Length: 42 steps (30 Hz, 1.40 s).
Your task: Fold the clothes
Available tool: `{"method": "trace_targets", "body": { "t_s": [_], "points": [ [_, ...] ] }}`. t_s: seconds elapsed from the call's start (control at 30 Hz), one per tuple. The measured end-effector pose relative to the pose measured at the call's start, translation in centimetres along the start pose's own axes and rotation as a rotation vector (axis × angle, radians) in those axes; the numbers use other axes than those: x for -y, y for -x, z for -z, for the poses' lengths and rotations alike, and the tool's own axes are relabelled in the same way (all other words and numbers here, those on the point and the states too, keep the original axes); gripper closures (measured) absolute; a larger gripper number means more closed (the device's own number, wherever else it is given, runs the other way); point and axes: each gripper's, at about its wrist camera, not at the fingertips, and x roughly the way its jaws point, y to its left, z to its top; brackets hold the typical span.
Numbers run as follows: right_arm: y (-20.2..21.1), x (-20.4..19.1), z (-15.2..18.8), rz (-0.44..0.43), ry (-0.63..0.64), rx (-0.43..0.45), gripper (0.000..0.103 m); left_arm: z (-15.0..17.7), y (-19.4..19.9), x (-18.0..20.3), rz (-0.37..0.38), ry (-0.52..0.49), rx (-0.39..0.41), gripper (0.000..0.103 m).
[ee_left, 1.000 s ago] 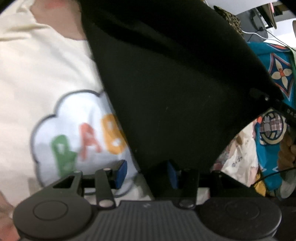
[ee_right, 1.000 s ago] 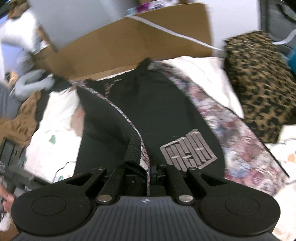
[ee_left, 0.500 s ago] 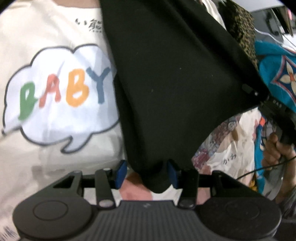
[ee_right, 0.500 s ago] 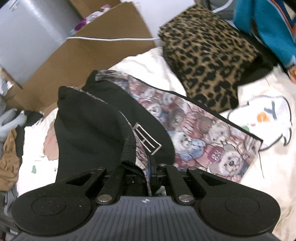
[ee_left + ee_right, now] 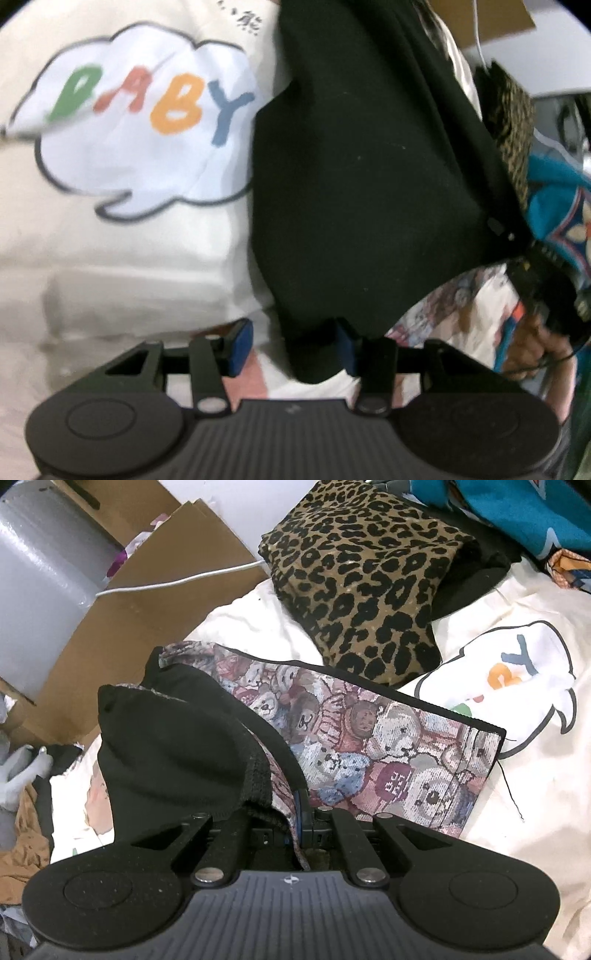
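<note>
A black garment with a teddy-bear print on its other side is stretched in the air over a cream cloth. My right gripper is shut on its folded edge, and black cloth bulges up just ahead of the fingers. In the left wrist view that gripper and the hand holding it show at the right. My left gripper stands open. The garment's lower corner hangs between its blue pads, brushing the right one, not pinched.
The cream cloth underneath bears a cloud print reading BABY. A folded leopard-print piece lies beyond the bear print. A cardboard box and a white cable stand at the back left, teal fabric at the far right.
Both grippers rolled and swung sideways and down. The black corner now hangs lower between the left pads. The right gripper carried its edge along, and the bear-print side now lies spread out.
</note>
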Motion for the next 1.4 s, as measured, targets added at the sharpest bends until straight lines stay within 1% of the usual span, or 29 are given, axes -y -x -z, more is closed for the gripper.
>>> {"method": "trace_targets", "body": {
  "t_s": [0.07,0.2,0.27,0.37,0.43,0.57,0.63,0.73,0.8,0.83,0.93,1.0,1.17,1.3,1.4],
  "points": [
    [-0.1,0.4,0.3,-0.004,-0.015,0.003,0.101,0.4,-0.1,-0.3,0.026,0.047,0.032,0.052],
    [-0.4,1.6,0.9,-0.001,-0.057,0.003,0.101,0.7,0.6,-0.5,0.081,0.056,0.076,0.053],
    [-0.3,2.1,1.0,-0.007,-0.066,0.011,0.101,0.8,0.6,-0.5,0.114,0.063,0.086,0.062],
    [-0.3,2.4,1.0,-0.021,-0.072,0.025,0.101,1.3,0.5,-0.7,0.145,0.107,0.111,0.071],
    [-0.5,2.5,1.0,-0.033,-0.077,0.030,0.101,1.8,0.2,-0.9,0.169,0.150,0.129,0.073],
    [-1.0,2.8,1.0,-0.064,-0.100,0.040,0.098,2.1,0.5,-1.6,0.181,0.198,0.141,0.073],
    [-1.3,3.0,1.0,-0.079,-0.106,0.049,0.094,2.1,0.5,-1.7,0.173,0.209,0.143,0.073],
    [-1.5,3.2,1.2,-0.086,-0.108,0.080,0.094,1.7,0.7,-1.7,0.157,0.221,0.152,0.074],
    [-1.6,3.6,1.6,-0.085,-0.115,0.105,0.095,1.5,0.9,-1.6,0.153,0.227,0.156,0.085],
    [-1.6,3.9,1.7,-0.086,-0.125,0.114,0.099,1.4,1.1,-1.5,0.162,0.225,0.153,0.095],
    [-1.2,4.1,1.8,-0.094,-0.149,0.130,0.101,1.4,2.0,-1.0,0.185,0.215,0.162,0.095],
    [-0.6,3.7,1.5,-0.101,-0.130,0.147,0.102,1.6,2.7,-0.8,0.209,0.213,0.173,0.097],
    [1.6,2.8,0.1,-0.121,-0.107,0.202,0.102,2.1,4.3,-0.1,0.303,0.211,0.180,0.097],
    [3.2,2.4,-1.2,-0.114,-0.092,0.244,0.102,2.4,3.8,1.4,0.366,0.195,0.182,0.097],
    [3.8,2.9,-1.8,-0.093,-0.087,0.258,0.102,2.6,3.0,2.2,0.377,0.177,0.162,0.097]
  ]
}}
